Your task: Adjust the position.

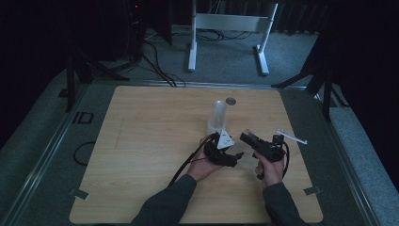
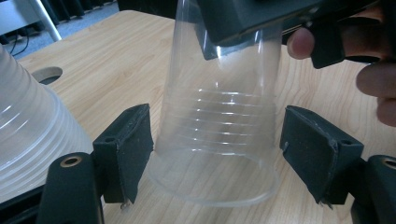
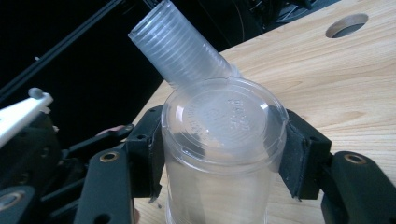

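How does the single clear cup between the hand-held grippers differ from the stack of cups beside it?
The single cup is one cup; the stack of cups is many nested together and rises taller. The single cup is gripped at its base by the right hand-held gripper, while the stack is not gripped. Both are clear, ribbed plastic, mouth down.

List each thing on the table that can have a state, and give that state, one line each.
Single clear cup: upside down, rim on the table, base clamped between the right gripper's pads.
Stack of clear cups: nested, upside down, standing on the table.
Left gripper: open, its pads either side of the single cup's rim, not touching it.
Right gripper: shut on the single cup.
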Demonstrator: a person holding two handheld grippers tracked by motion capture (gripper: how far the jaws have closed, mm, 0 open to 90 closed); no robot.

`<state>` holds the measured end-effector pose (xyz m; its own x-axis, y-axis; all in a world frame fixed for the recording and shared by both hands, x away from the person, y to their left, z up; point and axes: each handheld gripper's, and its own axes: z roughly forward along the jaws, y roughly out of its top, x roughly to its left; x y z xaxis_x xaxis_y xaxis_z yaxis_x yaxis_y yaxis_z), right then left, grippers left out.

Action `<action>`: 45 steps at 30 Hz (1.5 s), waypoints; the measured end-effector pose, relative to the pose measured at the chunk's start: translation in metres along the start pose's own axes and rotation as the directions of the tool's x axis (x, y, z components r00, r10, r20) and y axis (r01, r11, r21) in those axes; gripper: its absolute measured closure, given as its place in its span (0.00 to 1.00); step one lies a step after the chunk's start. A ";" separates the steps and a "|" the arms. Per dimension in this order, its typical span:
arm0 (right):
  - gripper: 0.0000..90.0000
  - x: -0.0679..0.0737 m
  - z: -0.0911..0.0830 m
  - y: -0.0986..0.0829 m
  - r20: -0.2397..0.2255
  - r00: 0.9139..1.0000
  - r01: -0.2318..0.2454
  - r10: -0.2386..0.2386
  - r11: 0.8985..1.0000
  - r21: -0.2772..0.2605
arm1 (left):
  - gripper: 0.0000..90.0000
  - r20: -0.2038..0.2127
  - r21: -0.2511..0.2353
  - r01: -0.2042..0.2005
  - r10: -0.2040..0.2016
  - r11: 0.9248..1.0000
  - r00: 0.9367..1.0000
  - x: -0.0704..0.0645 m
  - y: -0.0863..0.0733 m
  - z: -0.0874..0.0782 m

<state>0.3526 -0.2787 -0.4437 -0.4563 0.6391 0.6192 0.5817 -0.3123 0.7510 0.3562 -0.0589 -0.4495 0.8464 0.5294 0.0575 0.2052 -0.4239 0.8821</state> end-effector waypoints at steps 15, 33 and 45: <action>0.45 -0.002 0.001 -0.001 -0.045 0.997 -0.055 0.055 0.998 -0.005 | 0.28 -0.009 0.003 0.003 -0.002 1.000 1.000 0.000 -0.001 0.003; 0.39 -0.003 0.000 0.000 -0.076 0.995 -0.061 0.061 0.998 0.003 | 0.30 -0.002 -0.001 -0.003 0.003 1.000 1.000 -0.002 0.000 0.001; 0.31 0.000 0.000 -0.001 -0.087 0.996 0.002 0.001 0.999 0.033 | 0.31 0.003 -0.003 -0.014 0.014 1.000 1.000 -0.001 0.000 -0.003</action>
<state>0.3518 -0.2787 -0.4442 -0.5126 0.5756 0.6371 0.6023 -0.2878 0.7446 0.3545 -0.0574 -0.4482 0.8508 0.5210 0.0686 0.1919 -0.4295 0.8824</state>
